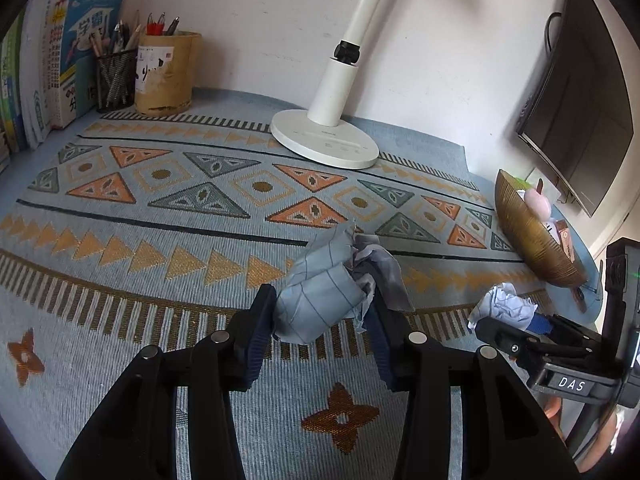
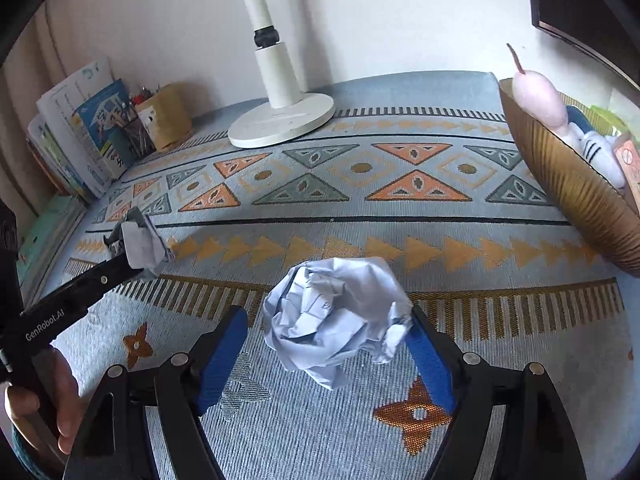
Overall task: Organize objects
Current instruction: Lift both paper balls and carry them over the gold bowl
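Observation:
In the left wrist view my left gripper [image 1: 320, 300] is shut on a crumpled ball of lined grey-blue paper [image 1: 332, 292], squeezed between its dark pads just above the patterned tablecloth [image 1: 160, 240]. The same gripper [image 2: 128, 248] and its paper [image 2: 142, 242] show at the left of the right wrist view. My right gripper [image 2: 328, 312] stands open around a crumpled white paper ball [image 2: 336, 320] that lies on the cloth. The left blue pad [image 2: 224, 356] is clear of this ball and the right pad [image 2: 430, 364] is at its edge. That ball [image 1: 504, 304] also shows at the right of the left wrist view.
A white desk lamp base [image 1: 324, 142] stands at the back centre. Pen holders [image 1: 166, 74] and upright books [image 1: 60, 64] fill the back left. A ribbed wooden bowl [image 2: 576, 196] with a plush toy [image 2: 536, 94] sits at the right, below a dark monitor [image 1: 580, 104].

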